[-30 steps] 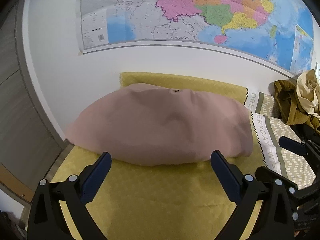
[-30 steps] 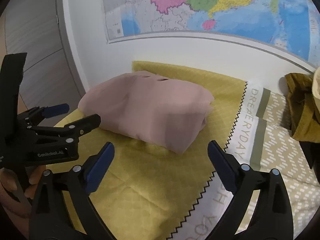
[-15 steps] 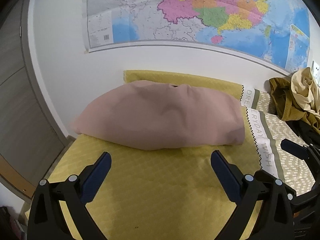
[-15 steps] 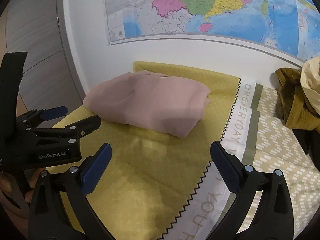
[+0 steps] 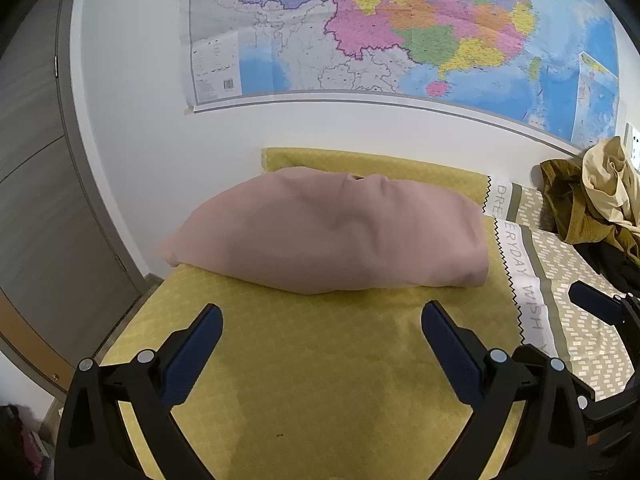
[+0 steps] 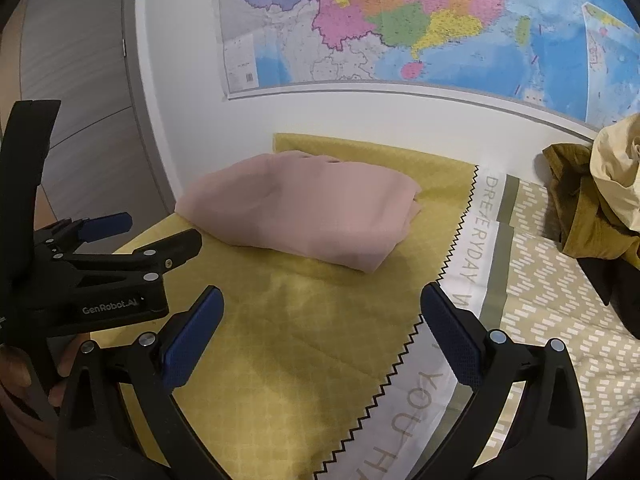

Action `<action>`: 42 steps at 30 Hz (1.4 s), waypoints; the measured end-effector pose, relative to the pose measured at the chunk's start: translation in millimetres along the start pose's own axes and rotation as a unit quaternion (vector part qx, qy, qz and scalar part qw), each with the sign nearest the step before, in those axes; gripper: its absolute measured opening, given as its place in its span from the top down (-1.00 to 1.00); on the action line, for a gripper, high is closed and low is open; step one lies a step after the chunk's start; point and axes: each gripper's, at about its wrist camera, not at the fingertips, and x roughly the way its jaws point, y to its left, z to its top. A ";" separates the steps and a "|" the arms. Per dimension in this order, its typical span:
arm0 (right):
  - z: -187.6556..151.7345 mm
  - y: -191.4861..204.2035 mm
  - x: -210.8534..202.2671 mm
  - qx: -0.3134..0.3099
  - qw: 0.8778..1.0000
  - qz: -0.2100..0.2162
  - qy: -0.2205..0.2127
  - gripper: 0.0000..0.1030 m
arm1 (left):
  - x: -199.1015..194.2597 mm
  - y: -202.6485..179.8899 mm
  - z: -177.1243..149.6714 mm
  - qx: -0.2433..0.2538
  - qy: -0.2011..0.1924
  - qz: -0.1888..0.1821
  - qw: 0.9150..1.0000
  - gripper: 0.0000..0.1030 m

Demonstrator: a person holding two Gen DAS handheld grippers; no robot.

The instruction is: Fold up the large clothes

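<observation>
Folded dusty-pink garment (image 5: 332, 236) lies as a compact bundle on the mustard-yellow quilted bedspread (image 5: 320, 380), at its far end, close under the white wall that carries the large coloured wall map (image 5: 400, 28).

Left gripper (image 5: 322, 330): blue-padded jaws spread wide, nothing between them, on the near side of the pink garment and apart from it. Right gripper (image 6: 322, 312): jaws likewise spread, empty, near side of the garment.

Left wrist view only: the garment's long front fold, seen square-on. Right wrist view only: the garment's right-hand corner with layered edges, the zigzag-edged white lettered strip (image 6: 472, 248) to the right of the garment, and the left gripper's black body from the side, a hand (image 6: 24, 376) beneath it.

Both views: heap of olive and cream unfolded clothes (image 6: 600, 196) to the far right of the garment, well apart.

Versus 1.0 s ago: both grippers sit further back from the garment, more bedspread showing between; the bundle itself is unchanged.
</observation>
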 end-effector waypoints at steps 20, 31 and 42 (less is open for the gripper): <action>-1.5 1.3 -3.7 0.015 1.000 0.009 0.002 -0.89 | -5.6 0.0 -3.2 -0.002 -0.012 0.005 1.000 -0.87; -2.7 -0.6 -0.3 0.019 1.000 0.011 0.009 -0.89 | -5.8 1.8 -2.2 -0.006 -0.018 0.014 1.000 -0.87; -2.6 0.6 2.2 0.018 1.000 0.013 0.010 -0.89 | -5.2 2.4 -1.5 -0.010 -0.018 0.014 1.000 -0.87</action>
